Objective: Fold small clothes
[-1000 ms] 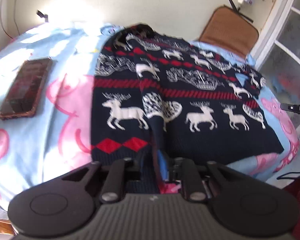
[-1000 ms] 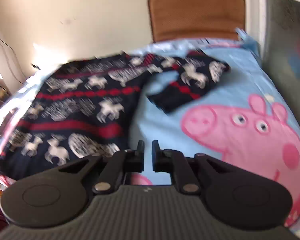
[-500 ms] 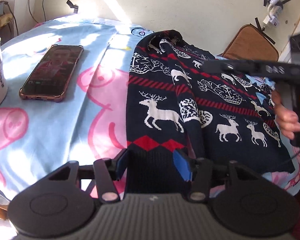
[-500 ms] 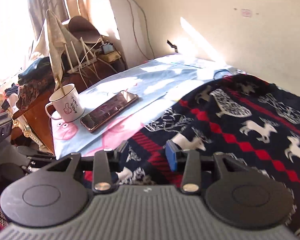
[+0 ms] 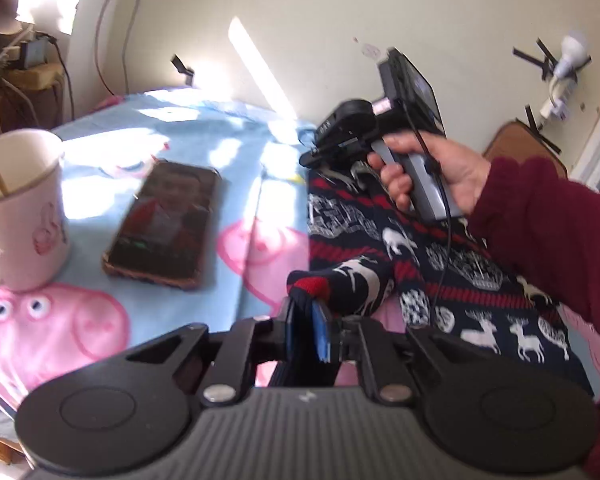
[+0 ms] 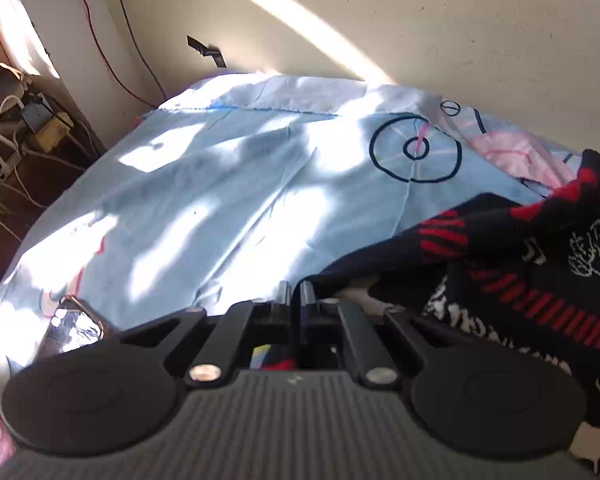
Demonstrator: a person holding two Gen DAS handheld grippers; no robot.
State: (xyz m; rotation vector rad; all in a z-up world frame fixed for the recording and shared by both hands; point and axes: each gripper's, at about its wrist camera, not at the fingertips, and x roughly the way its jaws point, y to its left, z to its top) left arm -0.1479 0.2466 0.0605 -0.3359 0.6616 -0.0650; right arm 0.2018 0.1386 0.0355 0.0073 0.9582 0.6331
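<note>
A small navy sweater with white reindeer and red stripes (image 5: 452, 280) lies on a blue Peppa Pig sheet (image 5: 236, 184). My left gripper (image 5: 308, 330) is shut on the sweater's near left hem corner, which bunches up at the fingertips. In the right wrist view my right gripper (image 6: 296, 292) is shut on the sweater's far left edge (image 6: 500, 264), near the shoulder. The right gripper body, held in a hand with a maroon sleeve, shows in the left wrist view (image 5: 380, 132) over the sweater's top.
A phone in a brown case (image 5: 164, 220) lies left of the sweater, its corner also in the right wrist view (image 6: 76, 320). A white cup (image 5: 20, 208) holding a stick stands further left. A brown chair back (image 5: 520, 148) is at the far right. Cables (image 6: 4, 160) lie beside the bed.
Both grippers were open over the sweater's left side half a second ago; both have now closed on its left edge. The left has lifted the hem corner. The right moved to the sweater's top.
</note>
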